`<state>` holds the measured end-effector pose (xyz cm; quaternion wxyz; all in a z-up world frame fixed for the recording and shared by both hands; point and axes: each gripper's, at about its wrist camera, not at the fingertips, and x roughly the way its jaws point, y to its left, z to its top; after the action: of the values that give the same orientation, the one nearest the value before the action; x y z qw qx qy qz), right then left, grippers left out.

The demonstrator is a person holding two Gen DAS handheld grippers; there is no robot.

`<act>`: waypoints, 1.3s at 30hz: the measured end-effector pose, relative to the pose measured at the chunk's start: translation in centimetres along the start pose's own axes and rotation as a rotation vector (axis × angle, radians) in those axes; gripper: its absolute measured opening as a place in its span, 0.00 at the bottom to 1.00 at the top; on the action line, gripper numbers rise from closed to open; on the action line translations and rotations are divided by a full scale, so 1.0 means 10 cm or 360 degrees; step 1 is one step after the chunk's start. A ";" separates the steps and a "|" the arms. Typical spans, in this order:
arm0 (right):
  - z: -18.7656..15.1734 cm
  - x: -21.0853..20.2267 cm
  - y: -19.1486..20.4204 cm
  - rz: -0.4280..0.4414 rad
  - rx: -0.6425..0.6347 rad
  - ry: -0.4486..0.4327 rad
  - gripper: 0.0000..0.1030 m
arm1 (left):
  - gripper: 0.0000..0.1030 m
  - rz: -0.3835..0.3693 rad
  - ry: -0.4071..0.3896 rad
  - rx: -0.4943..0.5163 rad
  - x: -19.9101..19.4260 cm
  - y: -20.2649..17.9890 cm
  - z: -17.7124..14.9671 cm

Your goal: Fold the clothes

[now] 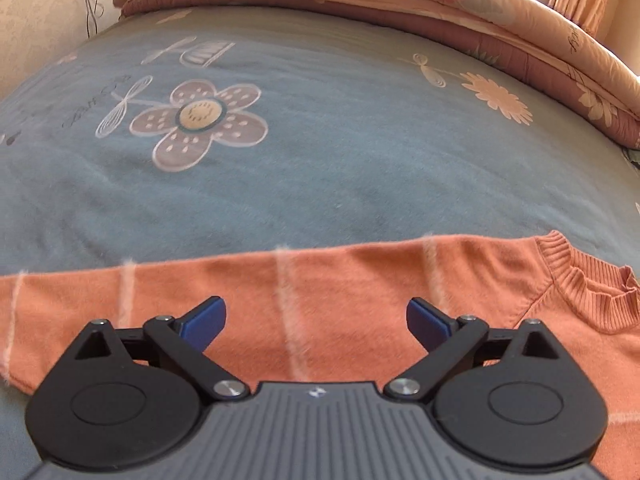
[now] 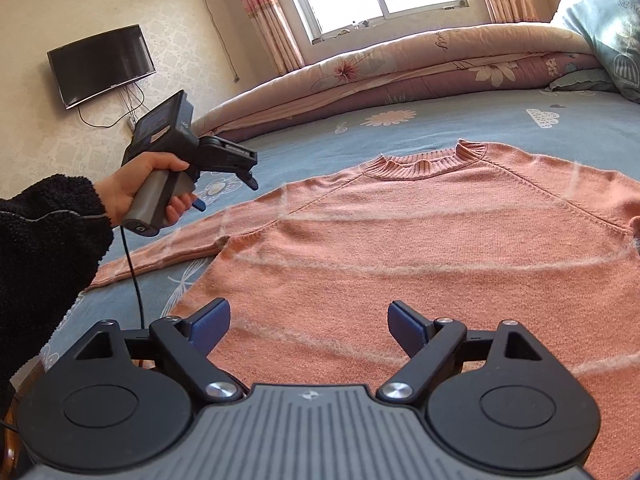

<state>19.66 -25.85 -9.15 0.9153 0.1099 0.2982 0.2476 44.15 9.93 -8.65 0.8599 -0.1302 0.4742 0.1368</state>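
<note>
From the left wrist view, the orange sweater (image 1: 320,300) is seen spread flat on the bed (image 1: 320,160), apparently so that a fold can be started from a smooth, open shape. One sleeve is stretched out towards the left of the picture, and the ribbed collar (image 1: 592,280) lies at the right. The left gripper (image 1: 316,324) is held above the sleeve near the shoulder, tilted steeply down at it. Its fingers (image 1: 206,326) are spread wide and nothing is held between them; the sleeve cloth lies below and between them, though it cannot be told from this slightly blurred view whether the tips touch the knit.

From the right wrist view, the sweater (image 2: 420,240) is seen face up with its collar (image 2: 432,160) at the far end, beside the rolled quilt (image 2: 400,76). The right gripper (image 2: 308,328) is held low over the sweater's near part, probably ready to take the hem side. Its fingers (image 2: 210,326) stand wide apart and empty, with the cloth beneath the gap. The left gripper (image 2: 224,188) is seen in a hand (image 2: 136,188) above the outstretched sleeve, clear of the cloth.
</note>
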 end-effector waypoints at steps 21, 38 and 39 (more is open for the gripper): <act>-0.06 0.13 0.01 -0.0027 -0.0003 0.0063 0.87 | 0.96 -0.0129 -0.0065 0.0155 -0.17 0.20 -0.33; -0.03 0.07 0.07 -0.0042 -0.0039 0.0029 0.87 | 0.98 0.0144 0.0001 0.0062 -0.28 1.04 -0.54; -0.03 0.07 0.07 -0.0042 -0.0040 0.0027 0.87 | 0.98 0.0161 0.0019 0.0026 -0.29 1.13 -0.52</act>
<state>19.67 -24.86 -9.49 0.9172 0.0925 0.3043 0.2401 34.55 18.29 -9.93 0.8501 -0.0998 0.4864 0.1754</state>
